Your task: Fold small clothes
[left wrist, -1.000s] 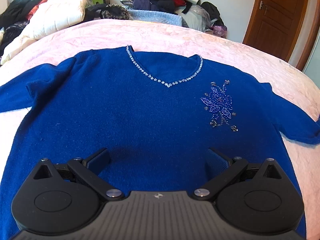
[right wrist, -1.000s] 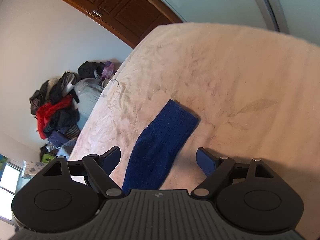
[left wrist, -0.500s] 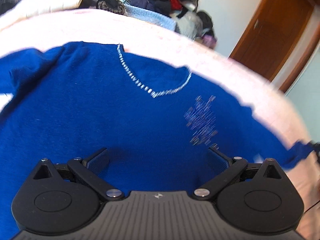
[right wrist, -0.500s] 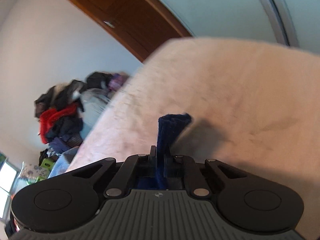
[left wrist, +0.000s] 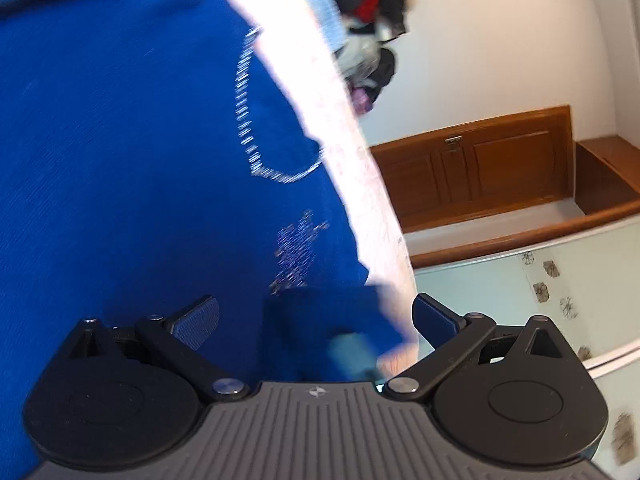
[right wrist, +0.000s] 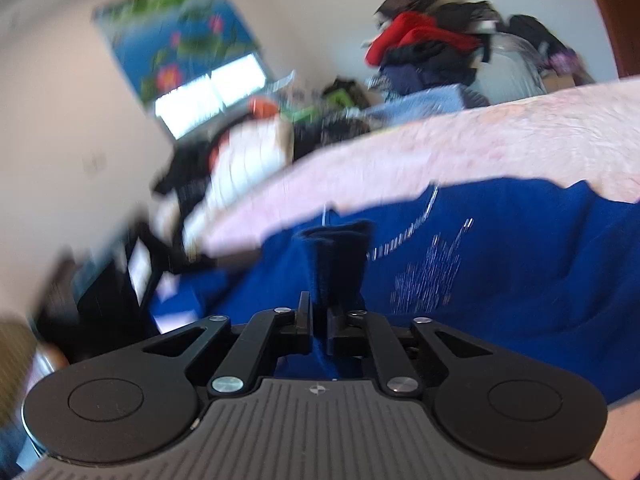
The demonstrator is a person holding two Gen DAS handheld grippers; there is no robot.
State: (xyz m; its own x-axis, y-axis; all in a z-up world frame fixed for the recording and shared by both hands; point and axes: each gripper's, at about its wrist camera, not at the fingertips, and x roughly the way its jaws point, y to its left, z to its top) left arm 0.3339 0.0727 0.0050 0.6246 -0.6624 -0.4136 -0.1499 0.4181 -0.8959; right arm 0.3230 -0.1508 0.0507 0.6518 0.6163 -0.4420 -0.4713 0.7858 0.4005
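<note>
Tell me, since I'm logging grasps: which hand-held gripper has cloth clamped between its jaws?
The right hand-held gripper: its jaws are nearly shut on the blue sleeve, which stands up between them. The left hand-held gripper stands wide open, gripping nothing.

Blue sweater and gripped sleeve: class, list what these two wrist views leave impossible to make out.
- Blue sweater, left wrist view: hem and far sleeve cut off by the frame edges.
- Beaded flower, right wrist view: pattern smeared by motion blur.
- Sleeve in the right gripper: the clamped part is hidden between its fingers.
</note>
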